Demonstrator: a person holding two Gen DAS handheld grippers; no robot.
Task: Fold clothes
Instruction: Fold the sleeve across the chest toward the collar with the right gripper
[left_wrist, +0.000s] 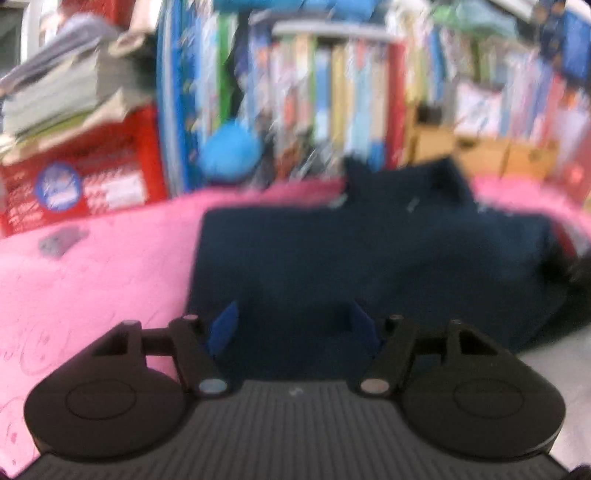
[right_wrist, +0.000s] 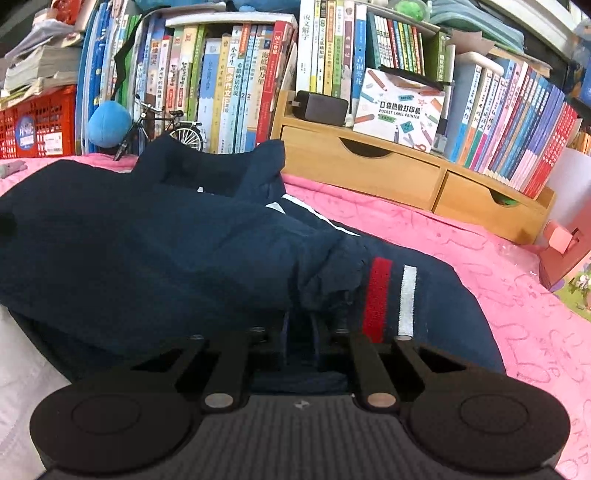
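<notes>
A navy garment (left_wrist: 369, 258) lies spread on a pink cover (left_wrist: 92, 277); the left wrist view is blurred. My left gripper (left_wrist: 293, 328) hovers at the garment's near edge, its blue pads (left_wrist: 223, 326) apart and pressing on nothing. In the right wrist view the navy garment (right_wrist: 147, 240) is bunched, with a red stripe (right_wrist: 376, 295) and a white stripe (right_wrist: 406, 295) on the part to the right. My right gripper (right_wrist: 308, 325) is shut on a gathered fold of this garment, and its fingertips are hidden in the cloth.
Rows of books (right_wrist: 229, 81) line the back. A wooden drawer unit (right_wrist: 369, 166) stands on the pink cover (right_wrist: 480, 266) behind the garment. A red crate (right_wrist: 37, 125), a blue plush ball (right_wrist: 109, 123) and a model bicycle (right_wrist: 162, 125) sit back left; a pink box (right_wrist: 565, 251) is at right.
</notes>
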